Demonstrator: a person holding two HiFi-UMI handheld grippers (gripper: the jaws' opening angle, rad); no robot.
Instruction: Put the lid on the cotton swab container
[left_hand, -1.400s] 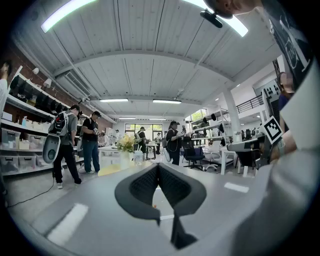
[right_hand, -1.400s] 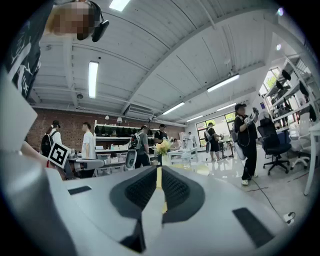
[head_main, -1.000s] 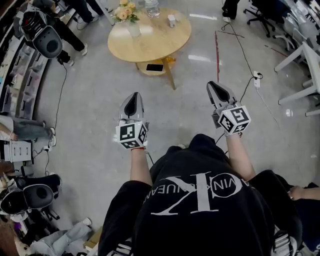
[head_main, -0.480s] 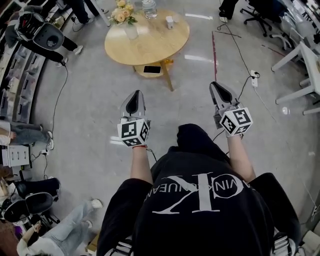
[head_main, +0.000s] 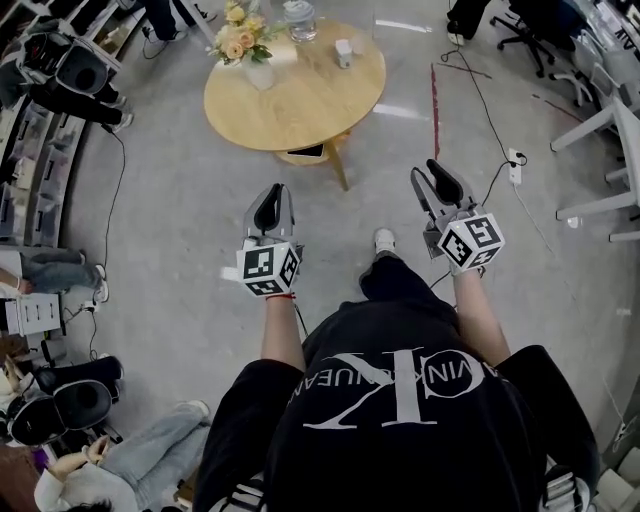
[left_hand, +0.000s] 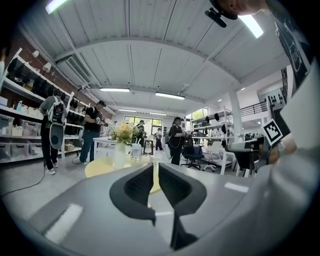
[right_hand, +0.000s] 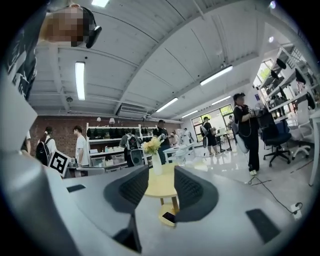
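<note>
Workshop floor (head_main: 180, 200); round wooden tabletop (head_main: 300, 100) ahead. Cotton swab container (head_main: 343, 49), probably the small white pot at its far edge: likely light, rigid, slippery; grasp sidewalls. Left hand-held gripper (head_main: 270, 192) closed, empty; right hand-held gripper (head_main: 430, 172) jaws just opening, empty.

— Ahead of you stands a round wooden table (head_main: 310, 105), with a flower vase (head_main: 257, 68) near its left edge.
— You've a phone (head_main: 308, 151) on the shelf beneath, and a power strip (head_main: 515, 160) on the floor to your right.
</note>
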